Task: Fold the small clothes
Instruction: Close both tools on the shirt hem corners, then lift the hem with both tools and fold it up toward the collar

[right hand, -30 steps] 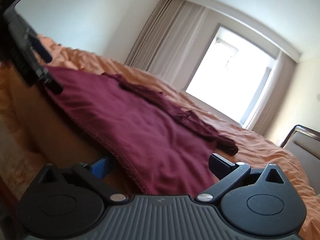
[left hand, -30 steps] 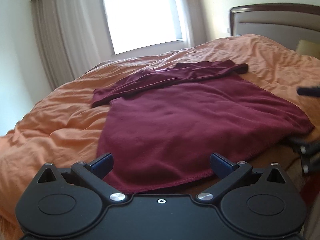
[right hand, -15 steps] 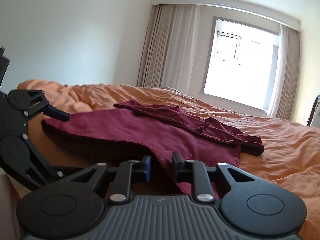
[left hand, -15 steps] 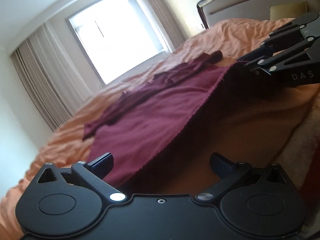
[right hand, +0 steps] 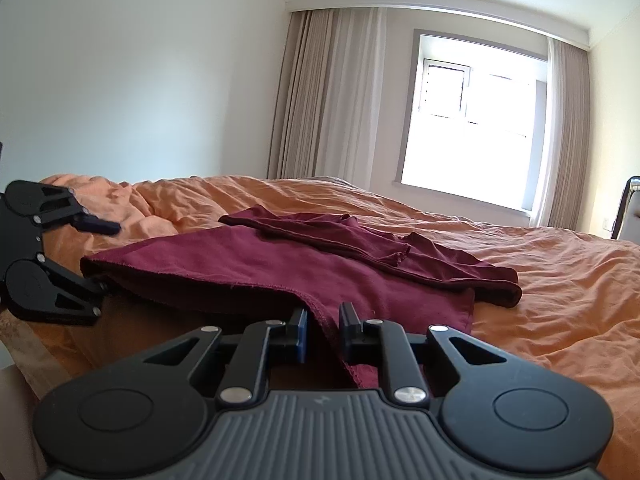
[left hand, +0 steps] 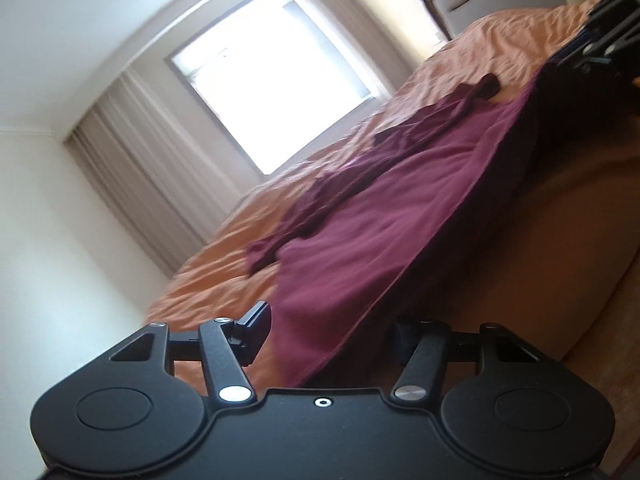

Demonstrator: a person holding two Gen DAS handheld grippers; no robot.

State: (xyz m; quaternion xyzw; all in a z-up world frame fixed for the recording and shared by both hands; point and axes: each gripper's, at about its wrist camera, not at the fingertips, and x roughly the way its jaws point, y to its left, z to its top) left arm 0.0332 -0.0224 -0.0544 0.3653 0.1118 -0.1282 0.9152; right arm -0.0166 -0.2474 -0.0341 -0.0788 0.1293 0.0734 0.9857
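Maroon knit garment [right hand: 280, 264] lies flat on the orange-quilted bed [right hand: 560, 280] for folding, right gripper [right hand: 323, 330] fingers clenched on its near hem, left gripper [left hand: 328, 334] fingers parted astride the other corner.

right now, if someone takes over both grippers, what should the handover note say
Right gripper: jaws shut on the near hem of the maroon garment.
Left gripper: jaws open around the hem's other corner, not yet clamped.
Garment lies flat on the orange duvet, sleeves already folded across the far end.
Left: close the left jaws, lift the hem with both and fold it toward the sleeves.
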